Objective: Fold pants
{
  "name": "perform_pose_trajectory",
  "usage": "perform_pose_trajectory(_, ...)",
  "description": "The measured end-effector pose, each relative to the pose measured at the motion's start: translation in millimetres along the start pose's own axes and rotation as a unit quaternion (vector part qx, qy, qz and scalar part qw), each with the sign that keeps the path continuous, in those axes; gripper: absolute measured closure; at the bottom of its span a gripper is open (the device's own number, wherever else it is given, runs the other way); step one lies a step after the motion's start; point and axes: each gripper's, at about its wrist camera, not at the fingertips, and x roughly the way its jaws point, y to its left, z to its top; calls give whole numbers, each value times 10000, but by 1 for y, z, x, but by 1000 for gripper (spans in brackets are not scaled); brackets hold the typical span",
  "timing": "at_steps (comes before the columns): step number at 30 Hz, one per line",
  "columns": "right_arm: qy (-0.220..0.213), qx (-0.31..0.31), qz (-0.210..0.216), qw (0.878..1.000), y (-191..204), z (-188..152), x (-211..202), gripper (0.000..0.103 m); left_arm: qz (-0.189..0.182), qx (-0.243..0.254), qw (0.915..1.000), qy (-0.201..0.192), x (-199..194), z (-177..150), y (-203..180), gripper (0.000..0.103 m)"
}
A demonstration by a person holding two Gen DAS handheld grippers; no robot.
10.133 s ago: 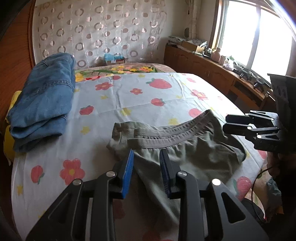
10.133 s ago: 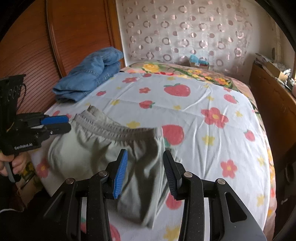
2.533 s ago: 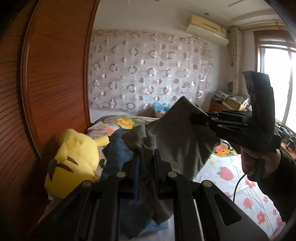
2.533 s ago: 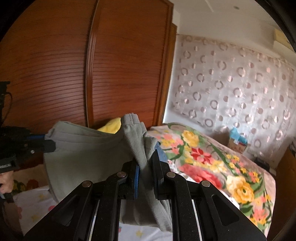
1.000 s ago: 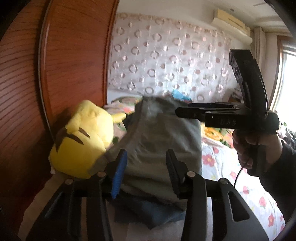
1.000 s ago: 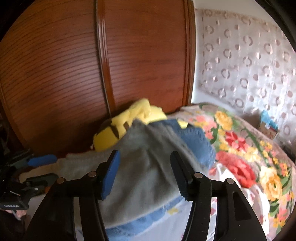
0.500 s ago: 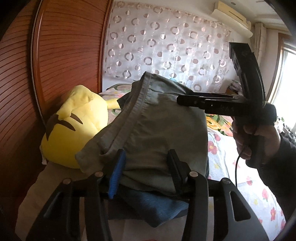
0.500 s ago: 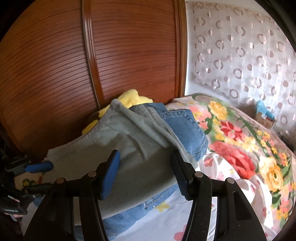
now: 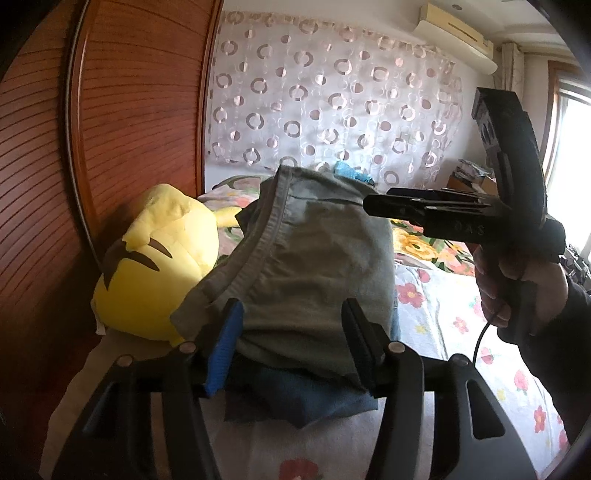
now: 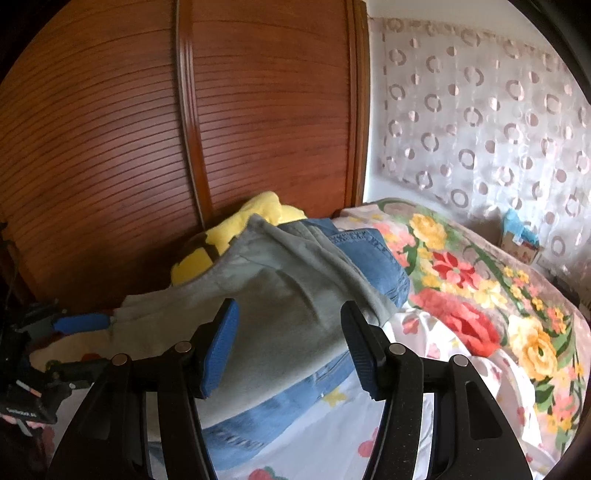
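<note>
Both hand-held grippers (image 9: pixel 291 341) (image 10: pixel 290 341) agape over folded pants (image 9: pixel 314 266).

Yellow plush toy (image 9: pixel 155 266) at left against the brown slatted wardrobe (image 10: pixel 184 129). Folded blue jeans (image 10: pixel 373 258) just right of the plush on the floral bedsheet (image 9: pixel 443 310). Circle-patterned curtain (image 9: pixel 332 107) on far wall, air conditioner (image 9: pixel 458 29) above it, small blue-topped box (image 10: pixel 521 240) at far bed edge.
</note>
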Motion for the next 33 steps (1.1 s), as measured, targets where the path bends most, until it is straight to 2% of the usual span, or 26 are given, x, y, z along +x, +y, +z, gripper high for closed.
perform_pose_trajectory(10,-140,16,-50,9999,27,-10,-36,38,64,61,9999,-89,-36,-7,-3,48)
perform_pose_trajectory(18,-291,42,-94,9995,49,-21,-65,14,319,30,9993,-200,-64,-13,-3,47)
perform_pose_trajectory(22,-313,116,-145,9993,56,-27,-77,12,497,146,9983,-263,-75,-17,-6,47)
perform_pose_trajectory(33,-429,256,-230,9985,78,-52,-111,9,442,86,9985,-319,-91,-22,-9,47)
